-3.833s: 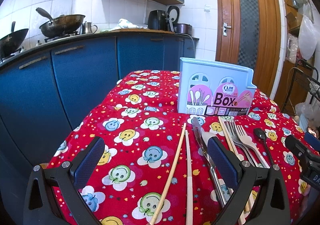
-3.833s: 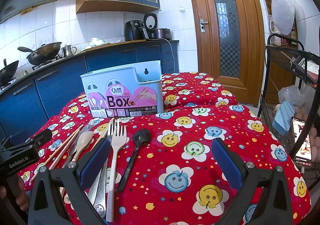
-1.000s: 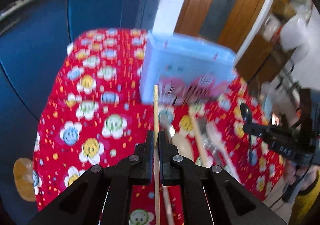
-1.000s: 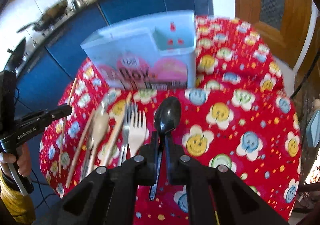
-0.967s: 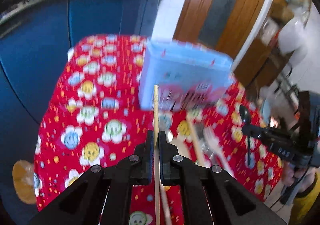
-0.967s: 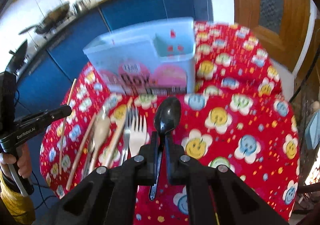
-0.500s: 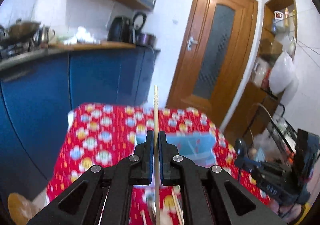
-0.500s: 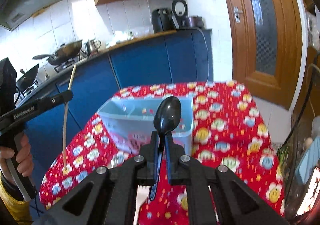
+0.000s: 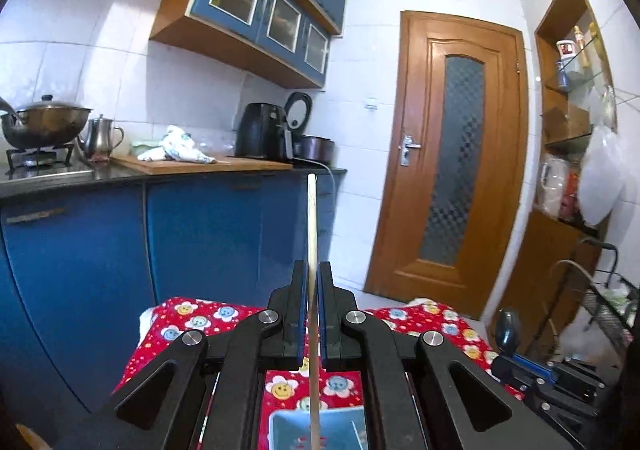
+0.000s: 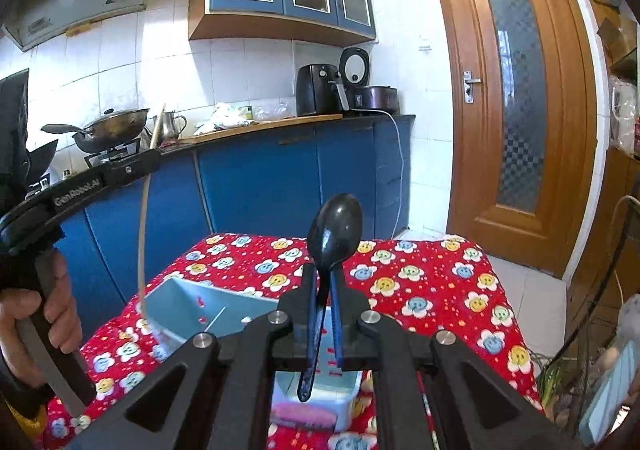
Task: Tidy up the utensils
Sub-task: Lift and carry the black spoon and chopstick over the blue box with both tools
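My left gripper (image 9: 313,282) is shut on a pale wooden chopstick (image 9: 312,234) that stands upright, its lower end hanging over the open top of the light blue utensil box (image 9: 288,426). In the right wrist view that same chopstick (image 10: 143,217) reaches down to the box's left corner (image 10: 168,300), held by the left gripper (image 10: 152,155) in a person's hand (image 10: 36,314). My right gripper (image 10: 325,282) is shut on a black spoon (image 10: 335,226), bowl up, handle hanging over the box's right compartment. The right gripper (image 9: 505,350) with the spoon also shows low right in the left wrist view.
The box sits on a table under a red smiley-flower cloth (image 10: 420,274). Blue kitchen cabinets (image 9: 200,234) with a stove, wok (image 10: 112,127) and kettle run behind and to the left. A wooden door (image 9: 456,169) and a wire rack (image 9: 600,302) stand to the right.
Both grippers have lifted and tilted up from looking down at the table to nearly level. The chopstick and the spoon went with them and now hang over the box.
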The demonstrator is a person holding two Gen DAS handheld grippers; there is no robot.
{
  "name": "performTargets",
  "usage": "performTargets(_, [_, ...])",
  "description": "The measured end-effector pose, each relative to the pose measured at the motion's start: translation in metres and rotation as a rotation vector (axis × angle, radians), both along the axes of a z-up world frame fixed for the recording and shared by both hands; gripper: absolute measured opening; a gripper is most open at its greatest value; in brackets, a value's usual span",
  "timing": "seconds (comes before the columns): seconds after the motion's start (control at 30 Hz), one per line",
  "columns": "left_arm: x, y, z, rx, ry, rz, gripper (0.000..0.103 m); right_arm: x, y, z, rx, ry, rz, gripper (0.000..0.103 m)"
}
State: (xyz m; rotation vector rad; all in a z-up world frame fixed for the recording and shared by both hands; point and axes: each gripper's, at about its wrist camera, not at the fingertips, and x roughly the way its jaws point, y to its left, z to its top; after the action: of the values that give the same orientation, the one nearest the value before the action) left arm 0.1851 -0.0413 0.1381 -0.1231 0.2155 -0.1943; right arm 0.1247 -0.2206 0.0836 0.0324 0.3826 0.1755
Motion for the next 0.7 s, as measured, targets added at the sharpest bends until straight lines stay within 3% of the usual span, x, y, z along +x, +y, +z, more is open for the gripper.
performTargets(0.17, [0.012, 0.004, -0.017, -0.04, -0.01, 0.019, 0.004, 0.015, 0.003, -0.016, -0.023, 0.004, 0.013, 0.008])
performTargets(0.47, [0.021, 0.013, -0.013, -0.134, -0.045, 0.009, 0.004, 0.022, 0.004, -0.024, -0.008, -0.023, 0.017, 0.008])
performTargets(0.7, [0.018, 0.011, -0.036, -0.112, -0.052, 0.043, 0.004, 0.022, 0.008, -0.034, -0.018, -0.018, 0.034, 0.008])
